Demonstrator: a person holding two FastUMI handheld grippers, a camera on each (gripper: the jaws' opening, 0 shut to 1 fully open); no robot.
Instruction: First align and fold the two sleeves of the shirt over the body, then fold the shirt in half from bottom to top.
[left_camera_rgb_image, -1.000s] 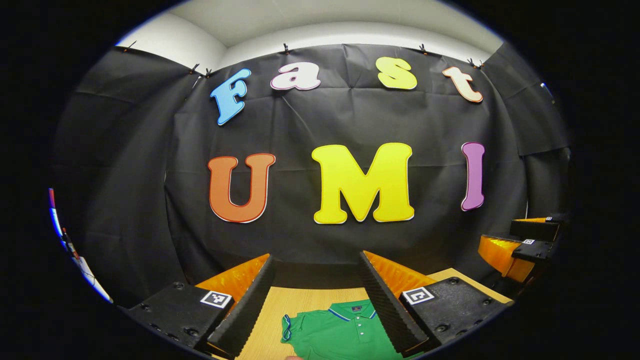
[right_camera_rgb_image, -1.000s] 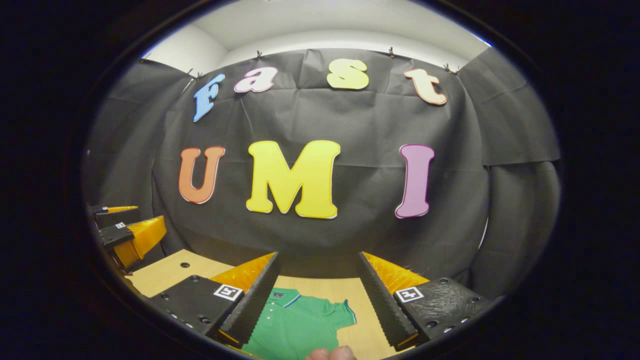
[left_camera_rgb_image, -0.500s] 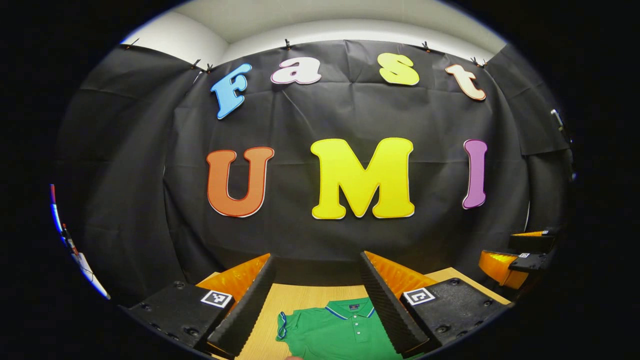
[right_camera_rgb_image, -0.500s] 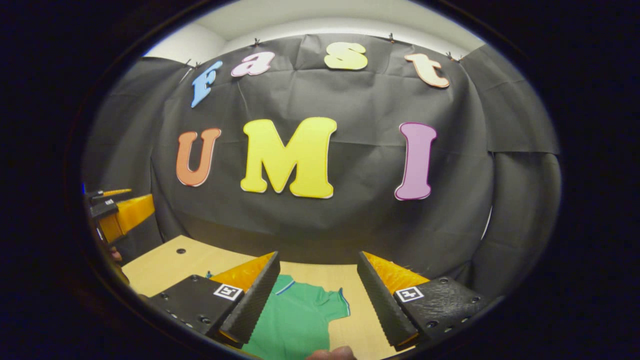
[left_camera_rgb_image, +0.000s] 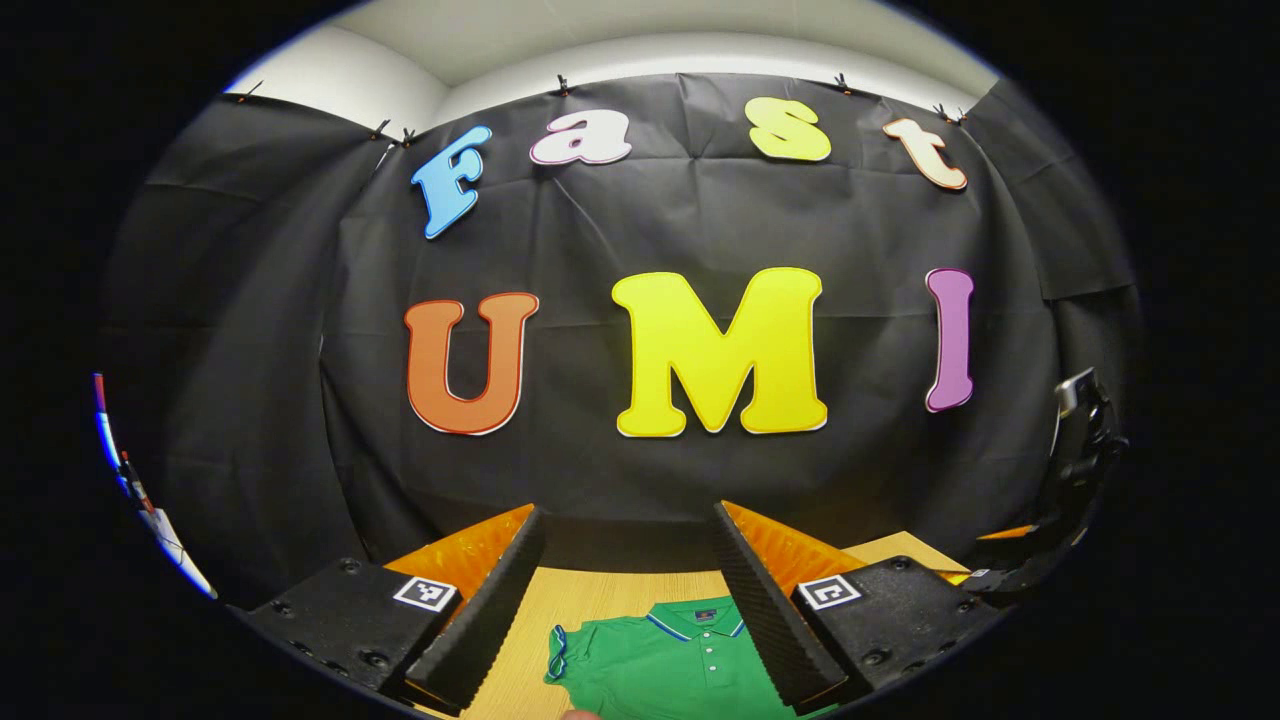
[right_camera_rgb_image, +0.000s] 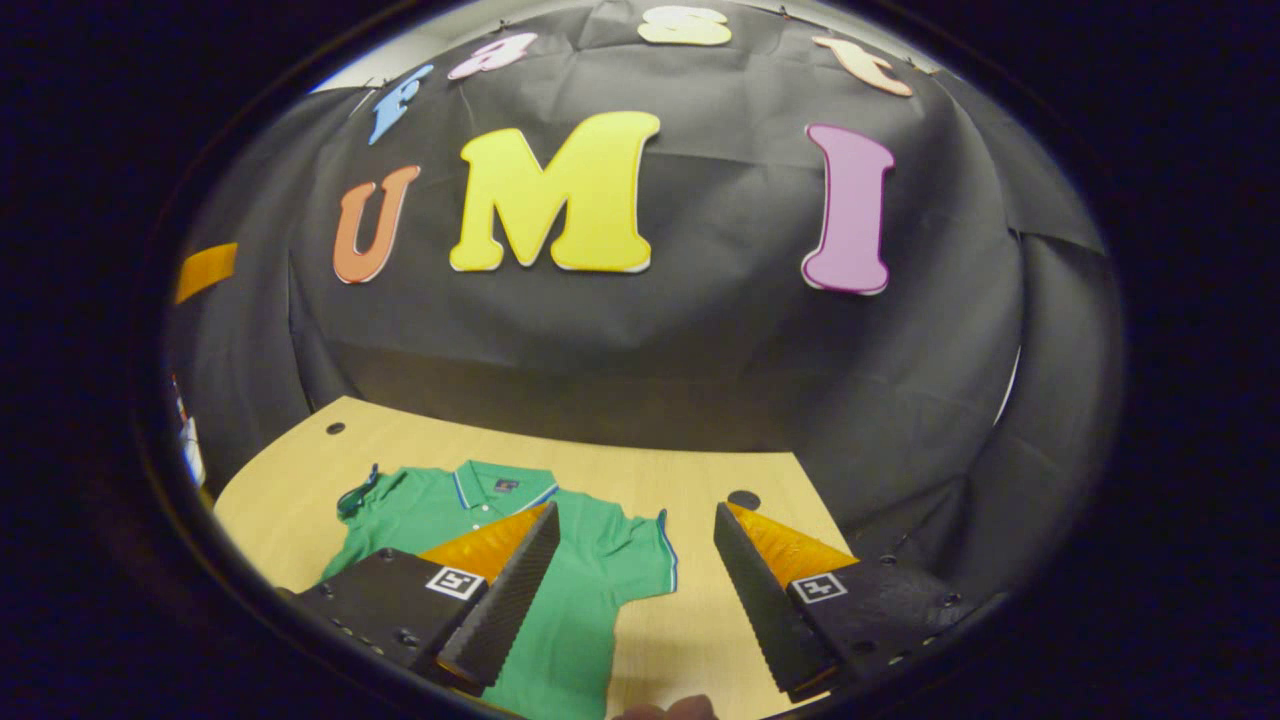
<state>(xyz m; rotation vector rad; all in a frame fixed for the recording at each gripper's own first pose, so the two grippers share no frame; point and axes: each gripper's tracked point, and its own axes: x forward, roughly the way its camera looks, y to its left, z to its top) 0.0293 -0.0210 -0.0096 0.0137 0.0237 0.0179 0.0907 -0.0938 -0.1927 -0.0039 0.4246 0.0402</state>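
**Green polo shirt flat on the surface, both hand-held grippers spread above it**

In the left gripper view we see our left hand-held gripper (left_camera_rgb_image: 625, 600) with its two fingers spread wide and nothing between them. Past the fingertips lies the green polo shirt (left_camera_rgb_image: 665, 665) on the light wooden surface (left_camera_rgb_image: 590, 595), its collar (left_camera_rgb_image: 697, 620) toward the booth wall and the button placket running down from it. One short sleeve (left_camera_rgb_image: 560, 655) with a blue-edged cuff lies out to the side of the body. The gripper hangs above the shirt and touches neither cloth nor wood. At the far right edge of this view part of a dark device (left_camera_rgb_image: 1075, 440) shows; we cannot tell its state from here.

In the right gripper view our right hand-held gripper (right_camera_rgb_image: 635, 590) is likewise spread open and holds nothing. It looks down on the surface (right_camera_rgb_image: 700, 480), where the polo shirt (right_camera_rgb_image: 590, 580) lies flat, chest up, collar (right_camera_rgb_image: 500, 485) toward the wall. Both short sleeves lie unfolded, out from the body: one sleeve (right_camera_rgb_image: 640, 545) sits in the gap between the fingers, the other sleeve (right_camera_rgb_image: 360, 500) at the far side near the surface's edge. The near finger (right_camera_rgb_image: 500, 610) covers part of the shirt's body in this view, but we cannot tell that it touches the cloth. A small dark hole (right_camera_rgb_image: 743, 499) shows in the wood just beyond the other finger. At the bottom edge a fingertip (right_camera_rgb_image: 680, 708) of the person shows.
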